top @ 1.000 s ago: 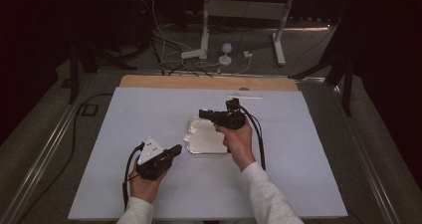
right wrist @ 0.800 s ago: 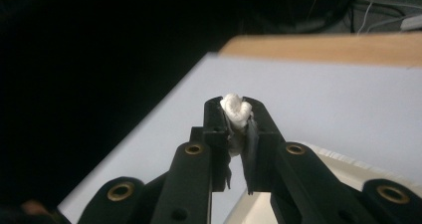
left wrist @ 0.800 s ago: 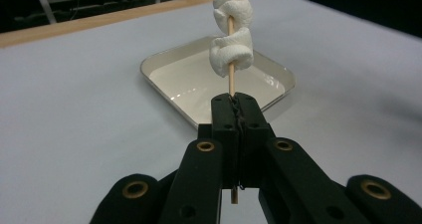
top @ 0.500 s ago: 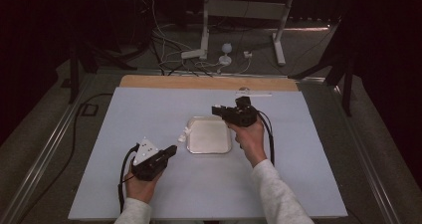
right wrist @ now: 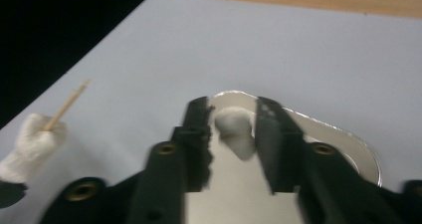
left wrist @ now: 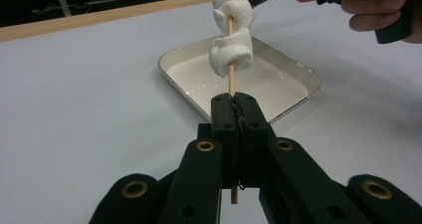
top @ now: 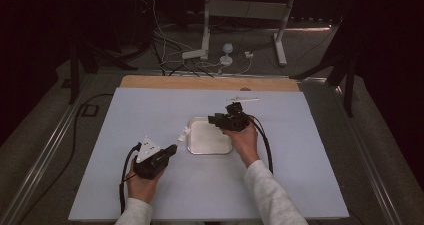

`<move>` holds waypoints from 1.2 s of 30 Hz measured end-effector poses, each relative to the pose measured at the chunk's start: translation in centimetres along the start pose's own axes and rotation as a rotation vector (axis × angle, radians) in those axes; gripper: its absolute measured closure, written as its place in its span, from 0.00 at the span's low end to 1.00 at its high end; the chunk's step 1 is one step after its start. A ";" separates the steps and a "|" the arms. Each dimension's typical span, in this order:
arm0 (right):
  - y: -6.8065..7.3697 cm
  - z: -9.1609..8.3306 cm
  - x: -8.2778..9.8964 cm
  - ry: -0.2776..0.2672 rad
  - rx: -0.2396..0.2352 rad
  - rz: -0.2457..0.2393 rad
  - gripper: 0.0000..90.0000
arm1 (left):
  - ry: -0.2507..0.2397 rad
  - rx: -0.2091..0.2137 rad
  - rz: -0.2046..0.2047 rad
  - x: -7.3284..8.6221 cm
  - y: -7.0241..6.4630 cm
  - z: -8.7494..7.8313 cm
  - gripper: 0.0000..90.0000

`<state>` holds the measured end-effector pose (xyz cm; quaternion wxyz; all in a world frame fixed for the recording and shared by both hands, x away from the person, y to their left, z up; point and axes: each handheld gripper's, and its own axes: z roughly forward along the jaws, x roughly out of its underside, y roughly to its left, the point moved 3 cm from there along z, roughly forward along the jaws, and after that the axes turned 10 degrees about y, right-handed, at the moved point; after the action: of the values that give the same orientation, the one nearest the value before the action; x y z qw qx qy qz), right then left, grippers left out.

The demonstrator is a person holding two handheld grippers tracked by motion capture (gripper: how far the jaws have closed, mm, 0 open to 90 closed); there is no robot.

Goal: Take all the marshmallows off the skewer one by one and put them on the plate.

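Gripping a thin wooden skewer (left wrist: 231,82) between jaws pressed tight together, the left gripper (left wrist: 234,109) holds it upright just beside the metal tray (left wrist: 291,107); two marshmallows (left wrist: 231,32) are threaded on the stick above the jaws. The right gripper (right wrist: 231,127) sits over the tray's far corner, its jaws having just been opening; a loose marshmallow (right wrist: 234,129) lies between them, the pads apparently clear of it. The tray rests mid-table (top: 150,110).

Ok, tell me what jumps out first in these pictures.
The left tongs are shut on a wooden skewer threaded with two marshmallows, held just left of the silver tray. Over the tray's far corner, the right tongs have just been opening, a marshmallow piece between them.
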<state>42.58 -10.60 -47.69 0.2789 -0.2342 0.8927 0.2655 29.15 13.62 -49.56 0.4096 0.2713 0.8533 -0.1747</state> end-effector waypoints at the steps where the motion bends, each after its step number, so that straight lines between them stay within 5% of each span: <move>1: -0.2 0.2 0.1 0.007 -0.001 0.010 0.56 | 0.003 0.001 0.002 0.0 0.0 0.1 1.00; 7: -0.2 0.5 0.6 0.008 -0.037 0.027 0.29 | 0.009 -0.001 0.004 0.0 0.0 0.5 1.00; 13: 1.5 -0.4 0.8 0.009 -0.084 -0.030 0.23 | 0.007 -0.004 0.000 0.0 0.0 0.5 1.00; 21: 3.7 -1.1 1.0 -0.006 -0.185 -0.045 0.23 | 0.003 -0.002 -0.004 -0.1 -0.1 0.5 1.00; 28: 4.8 -0.6 1.3 -0.001 -0.218 -0.058 0.27 | 0.002 0.003 0.000 -0.1 -0.3 0.5 1.00; 36: 5.6 0.1 1.4 -0.001 -0.276 -0.024 0.52 | -0.001 0.015 0.011 -0.2 -0.8 0.7 1.00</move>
<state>38.44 -6.71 -46.74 0.2474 -0.2809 0.8447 0.3826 29.20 12.61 -49.72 0.4089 0.2791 0.8502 -0.1789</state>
